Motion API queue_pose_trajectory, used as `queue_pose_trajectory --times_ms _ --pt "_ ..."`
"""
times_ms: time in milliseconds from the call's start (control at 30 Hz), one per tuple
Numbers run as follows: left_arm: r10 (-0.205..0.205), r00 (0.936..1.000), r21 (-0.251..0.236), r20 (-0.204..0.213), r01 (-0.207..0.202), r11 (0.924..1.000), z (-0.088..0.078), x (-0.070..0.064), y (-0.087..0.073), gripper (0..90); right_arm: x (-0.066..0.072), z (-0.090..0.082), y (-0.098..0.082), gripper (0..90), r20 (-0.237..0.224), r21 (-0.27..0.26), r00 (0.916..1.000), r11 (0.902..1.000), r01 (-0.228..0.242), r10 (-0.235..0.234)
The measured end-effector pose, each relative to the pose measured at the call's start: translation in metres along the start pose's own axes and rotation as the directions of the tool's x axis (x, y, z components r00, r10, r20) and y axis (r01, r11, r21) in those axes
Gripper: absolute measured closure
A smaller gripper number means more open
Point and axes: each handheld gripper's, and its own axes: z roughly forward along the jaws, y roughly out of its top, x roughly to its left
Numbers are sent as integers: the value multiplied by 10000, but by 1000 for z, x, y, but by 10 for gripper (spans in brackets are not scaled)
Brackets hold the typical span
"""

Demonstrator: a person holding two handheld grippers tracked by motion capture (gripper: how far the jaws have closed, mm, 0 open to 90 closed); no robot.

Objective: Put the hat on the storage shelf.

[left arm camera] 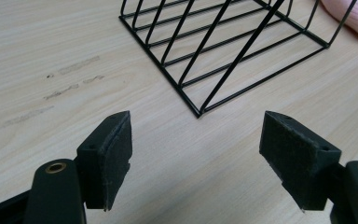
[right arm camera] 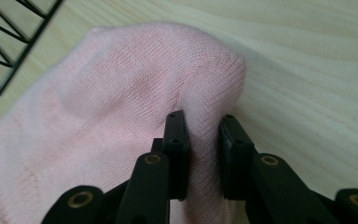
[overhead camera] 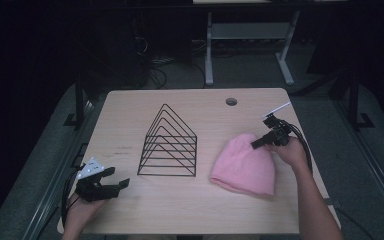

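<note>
- Knitwear first: the pink beanie (overhead camera: pixel 244 165) lies flat on the worktop (overhead camera: pixel 130 110), to the right of the black wire rack (overhead camera: pixel 168 144), with its crown pointing away from me.
- My right gripper (right arm camera: pixel 204 154) pinches a fold of knit at the crown end, jaws pressed together on the fabric.
- To do this well, I judge I should lift slowly and straight up, so the thin fold does not slip out and the hat clears the rack's wires.
- My right hand (overhead camera: pixel 292 152) sits just past the hat's right edge, wrist bent, the gripper angled down and leftward.
- My left gripper (overhead camera: pixel 105 182) rests low near the worktop's front left corner, jaws spread wide, aimed towards the rack's near corner and holding nothing.
</note>
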Motion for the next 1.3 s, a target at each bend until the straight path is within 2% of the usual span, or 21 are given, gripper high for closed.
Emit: queue_pose_trajectory --times_ms 33,133,267,367,467,633,700,933,1100,1300 --pt "111 9999 63 72 -111 9999 -1 0 3 256 2 -2 0 756 -76 -99 10000 10000 13 -14" --pt "112 9994 115 342 -116 9999 -2 0 7 257 7 -8 0 761 -281 -323 9994 9993 190 -199" --pt "157 9972 178 728 -171 9997 -4 1 11 256 14 -17 2 762 -338 -501 9985 9979 421 -438" --pt "302 9960 334 835 -331 9989 -5 3 14 257 18 -24 4 763 -336 -720 9980 9961 519 -544" --pt "252 9945 335 1016 -288 9990 -7 3 17 257 24 -32 7 762 -310 -886 9972 9940 644 -674" --pt "454 9925 383 1132 -501 9980 -10 3 21 257 31 -43 10 762 -292 -1079 9963 9912 771 -807" --pt "637 9896 383 1293 -692 9969 -13 2 27 256 39 -53 14 762 -276 -1243 9945 9875 966 -1008" --pt "1037 9806 238 1666 -1091 9937 -24 -1 47 256 62 -82 24 763 -74 -1946 9836 9651 1754 -1802" --pt "1223 9730 215 1960 -1289 9914 -30 -4 59 256 80 -103 29 763 12 -2368 9758 9480 2129 -2188" --pt "1500 9624 134 2265 -1571 9875 -35 -9 75 256 101 -122 36 765 153 -2765 9593 9208 2749 -2818"
